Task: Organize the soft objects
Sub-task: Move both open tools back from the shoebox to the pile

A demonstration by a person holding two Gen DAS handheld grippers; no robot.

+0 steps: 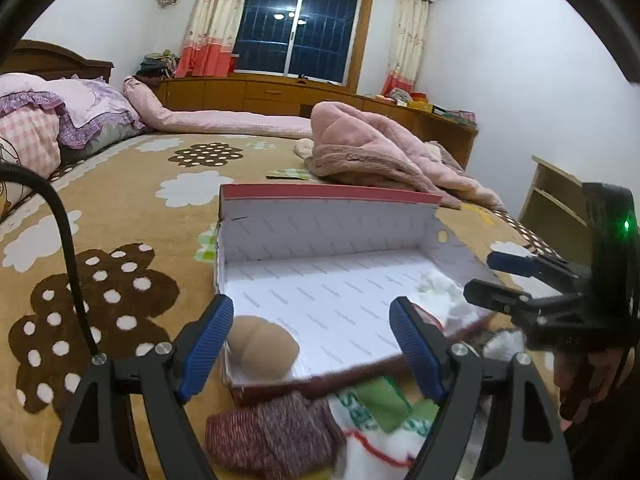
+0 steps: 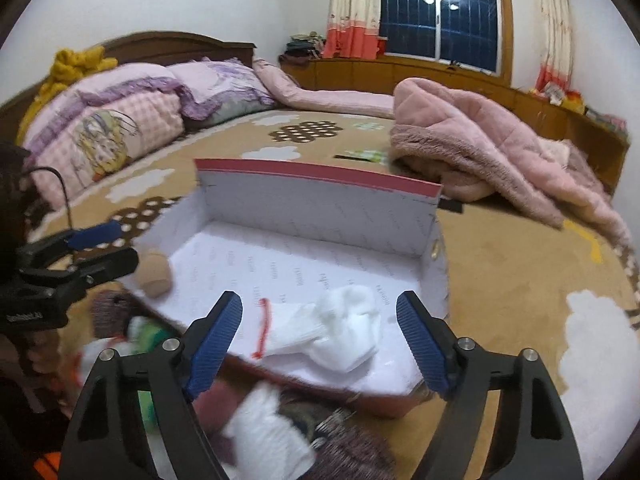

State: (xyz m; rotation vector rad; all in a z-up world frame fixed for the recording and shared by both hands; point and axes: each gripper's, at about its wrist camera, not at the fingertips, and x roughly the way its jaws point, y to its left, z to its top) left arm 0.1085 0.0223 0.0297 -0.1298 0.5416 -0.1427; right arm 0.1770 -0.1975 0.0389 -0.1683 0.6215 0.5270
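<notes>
An open white cardboard box (image 1: 332, 224) with a red rim lies on the bed; it also shows in the right wrist view (image 2: 312, 204). A tan rolled sock (image 1: 260, 348) sits in its near left corner, also seen in the right wrist view (image 2: 154, 274). A white sock with red stitching (image 2: 332, 328) lies in its near right part. My left gripper (image 1: 312, 344) is open and empty above the box's near edge. My right gripper (image 2: 320, 344) is open and empty over the white sock. A maroon knit sock (image 1: 272, 432), a green-and-white sock (image 1: 380, 412) and a white sock (image 2: 268, 428) lie in front of the box.
The box sits on a brown blanket with cloud and flower patterns (image 1: 120, 208). A crumpled pink fleece garment (image 2: 480, 140) lies behind the box. Pillows and folded quilts (image 2: 120, 112) are at the headboard. Wooden cabinets (image 1: 260, 92) run under the window.
</notes>
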